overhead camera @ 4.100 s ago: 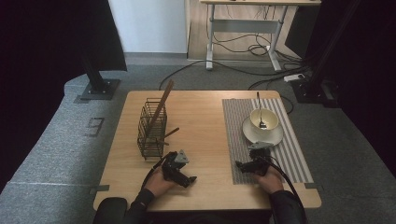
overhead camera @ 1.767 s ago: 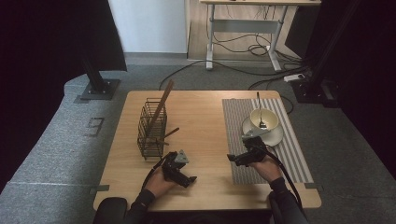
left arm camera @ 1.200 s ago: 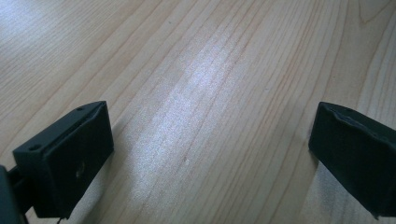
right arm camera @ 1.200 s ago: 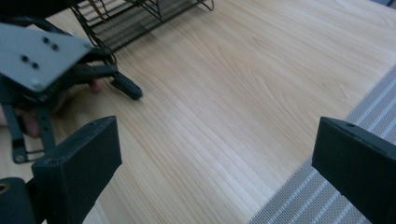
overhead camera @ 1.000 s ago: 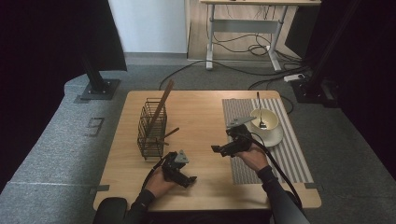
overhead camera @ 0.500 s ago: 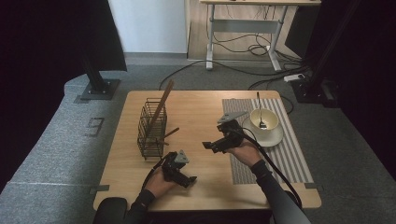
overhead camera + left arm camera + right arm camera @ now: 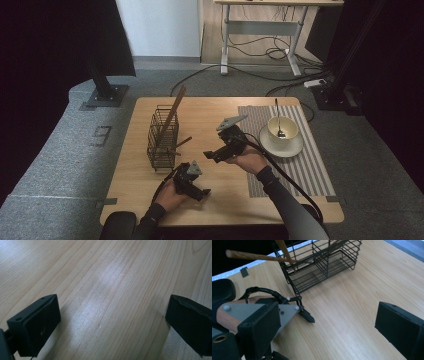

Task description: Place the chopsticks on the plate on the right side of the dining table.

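Right gripper (image 7: 212, 154) is up over the wooden table (image 7: 215, 112), between the black wire basket (image 7: 163, 137) and the striped placemat (image 7: 295, 165), jaws wide apart, nothing in them. It's pointed at the basket; the right gripper view looks straight at the basket's near corner.

Left gripper (image 7: 197, 187) sits low on the table just in front of the basket, jaws also spread wide and empty. Its own view has bare wood grain between the pads (image 7: 37, 325).

My read: the step in hand is reaching for a wooden stick in the basket. Two candidates:
- long stick (image 7: 172, 112) standing tilted, top leaning away from the basket toward the far edge
- short stick (image 7: 181, 142) poking out of the basket's side toward the placemat, roughly level; in the right gripper view its rounded end (image 7: 229, 253) is top left.

The short one is closer to the right gripper's line.

To do it well:
- come in along the free end, clear of the wire
- turn the jaws so they close across the stick, not along it
- grip back from the tip so it doesn't pivot
- pull out along the stick's own axis, or the basket may tip or drag; the left gripper is close enough to steady it.

The cup (image 7: 282, 131) with a spoon on its saucer on the placemat is well clear.
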A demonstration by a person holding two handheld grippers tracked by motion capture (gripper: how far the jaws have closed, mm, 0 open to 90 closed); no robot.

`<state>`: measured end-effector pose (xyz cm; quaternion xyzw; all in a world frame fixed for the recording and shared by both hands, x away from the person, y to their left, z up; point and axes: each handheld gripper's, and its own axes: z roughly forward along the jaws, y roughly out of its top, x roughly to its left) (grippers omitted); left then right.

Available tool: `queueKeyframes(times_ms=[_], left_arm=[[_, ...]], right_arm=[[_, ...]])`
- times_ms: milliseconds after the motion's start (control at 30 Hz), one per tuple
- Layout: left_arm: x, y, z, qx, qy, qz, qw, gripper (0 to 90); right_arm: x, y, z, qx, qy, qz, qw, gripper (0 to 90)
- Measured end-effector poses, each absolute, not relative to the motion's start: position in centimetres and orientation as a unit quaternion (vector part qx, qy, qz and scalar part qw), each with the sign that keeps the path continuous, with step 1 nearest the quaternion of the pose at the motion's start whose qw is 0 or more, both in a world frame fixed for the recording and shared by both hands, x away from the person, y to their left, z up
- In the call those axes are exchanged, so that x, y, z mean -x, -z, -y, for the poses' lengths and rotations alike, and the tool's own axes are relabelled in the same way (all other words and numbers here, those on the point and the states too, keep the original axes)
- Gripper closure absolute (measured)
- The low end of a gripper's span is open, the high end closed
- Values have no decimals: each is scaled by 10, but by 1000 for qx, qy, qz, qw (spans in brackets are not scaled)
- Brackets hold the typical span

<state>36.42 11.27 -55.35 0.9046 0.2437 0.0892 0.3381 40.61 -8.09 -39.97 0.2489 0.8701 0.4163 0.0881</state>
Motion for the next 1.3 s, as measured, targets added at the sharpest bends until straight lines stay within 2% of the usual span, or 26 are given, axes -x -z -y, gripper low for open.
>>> queueKeyframes(times_ms=[233,533,767,867,1200,1267,1300], left_arm=[[-364,553,-113,-905,-88,-244,338,0],[-364,554,-112,-904,-88,-245,339,0],[-364,554,-113,-904,-88,-245,338,0],[-364,554,-113,-904,-89,-245,338,0],[-364,553,-113,-905,-89,-245,337,0],[-364,553,-113,-905,-88,-245,337,0],[-364,553,-113,-905,-88,-245,337,0]], right_arm=[[-408,393,64,-231,-421,-874,75,72],[-411,387,45,-206,-417,-882,74,185],[-415,386,29,-194,-413,-887,73,310],[-416,386,23,-186,-415,-888,68,394],[-417,389,5,-169,-412,-893,66,562],[-418,390,3,-169,-418,-891,63,630],[-418,390,3,-169,-418,-891,63,630]])
